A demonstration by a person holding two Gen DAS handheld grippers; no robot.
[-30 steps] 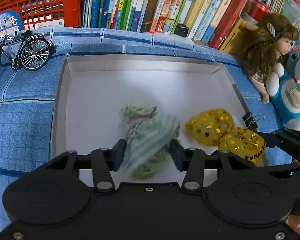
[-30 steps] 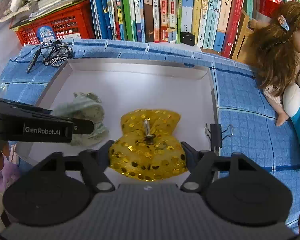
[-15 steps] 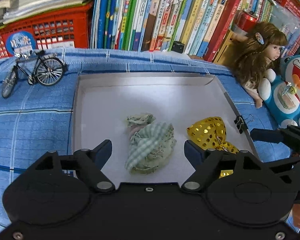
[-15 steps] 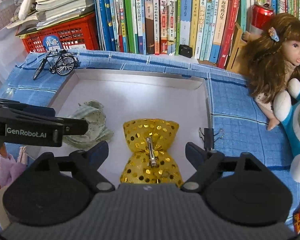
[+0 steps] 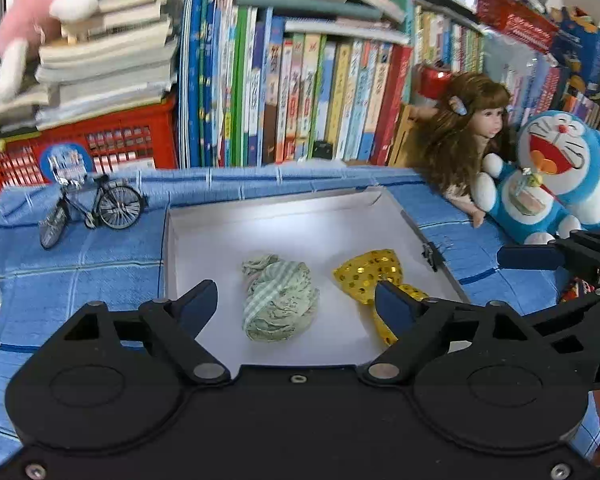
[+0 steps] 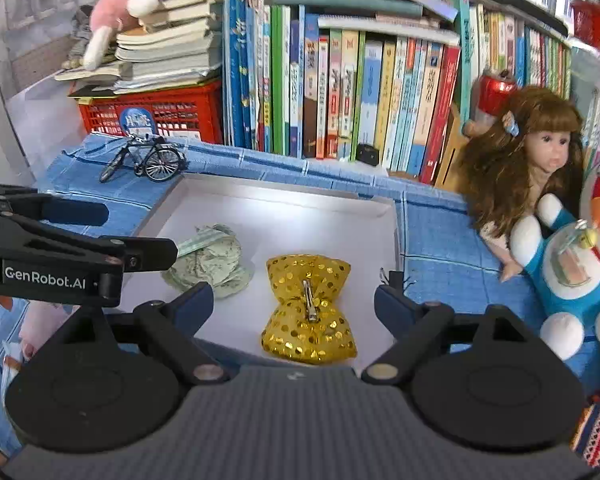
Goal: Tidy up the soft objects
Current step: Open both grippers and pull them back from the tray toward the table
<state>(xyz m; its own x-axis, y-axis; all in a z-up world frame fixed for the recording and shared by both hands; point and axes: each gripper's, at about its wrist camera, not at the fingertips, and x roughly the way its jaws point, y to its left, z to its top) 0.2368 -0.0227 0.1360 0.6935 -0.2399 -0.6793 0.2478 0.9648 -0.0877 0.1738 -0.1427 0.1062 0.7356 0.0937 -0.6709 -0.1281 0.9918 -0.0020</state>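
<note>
A crumpled green checked cloth (image 5: 278, 304) (image 6: 212, 258) and a gold sequinned bow (image 5: 366, 272) (image 6: 308, 316) lie side by side in a shallow white tray (image 5: 260, 236) (image 6: 300, 232). My left gripper (image 5: 296, 296) hovers above and short of the cloth. Its jaws are opening, stand wide, and touch nothing. My right gripper (image 6: 293, 294) hangs the same way over the bow, jaws opening and clear of it. In the right wrist view the left gripper's fingers (image 6: 80, 248) reach in from the left, near the cloth.
The tray sits on a blue checked cloth (image 5: 80, 272). A model bicycle (image 5: 96, 208) stands to its left and a binder clip (image 5: 430, 254) is on its right rim. A doll (image 5: 466, 136) and a blue plush (image 5: 552, 176) lie right. Books (image 5: 300, 92) and a red basket (image 5: 100, 140) line the back.
The left jaws let go of the green cloth and spread wide. The right jaws widened off the gold bow. Both grippers pulled back and upward from the tray.
</note>
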